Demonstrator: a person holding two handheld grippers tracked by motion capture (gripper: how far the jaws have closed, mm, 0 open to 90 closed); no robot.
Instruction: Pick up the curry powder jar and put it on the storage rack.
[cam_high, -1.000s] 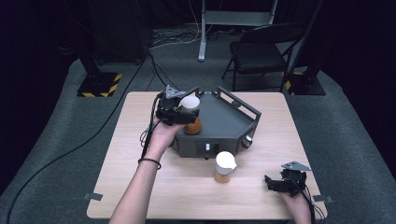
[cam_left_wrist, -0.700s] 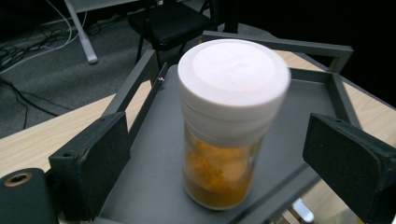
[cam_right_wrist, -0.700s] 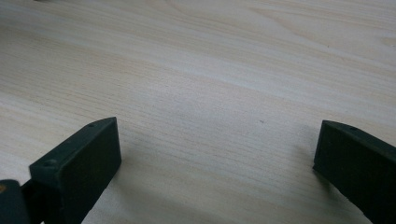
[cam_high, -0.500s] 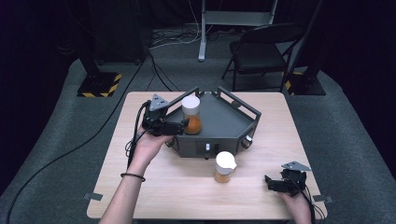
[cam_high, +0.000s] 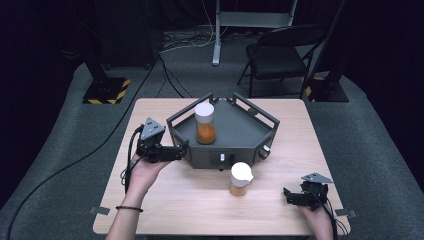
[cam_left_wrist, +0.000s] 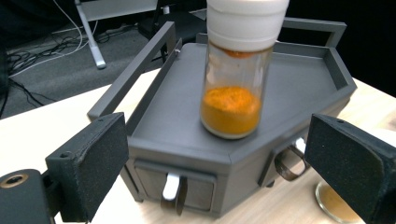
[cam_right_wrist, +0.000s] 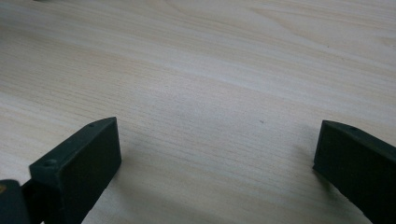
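A glass jar (cam_high: 205, 123) with a white lid and orange powder stands upright on top of the grey drawer unit (cam_high: 240, 131), near its left side. My left gripper (cam_high: 181, 149) is open just off the unit's left front corner, clear of the jar. In the left gripper view the jar (cam_left_wrist: 235, 79) stands ahead between the wide-apart jaws of that gripper (cam_left_wrist: 217, 154), untouched. A second jar (cam_high: 240, 178) of orange powder stands on the table in front of the unit. My right gripper (cam_high: 291, 196) rests open near the table's front right, over bare wood (cam_right_wrist: 210, 93).
The drawer unit has a raised rail (cam_left_wrist: 135, 70) around its top and small drawers with metal handles (cam_left_wrist: 172, 189) along its front. A folding chair (cam_high: 280, 55) and a stand base (cam_high: 107, 90) are on the floor beyond the table (cam_high: 165, 200).
My left gripper let go of the jar, leaving it on the drawer unit, and drew back left and toward the person. The right gripper has stayed put.
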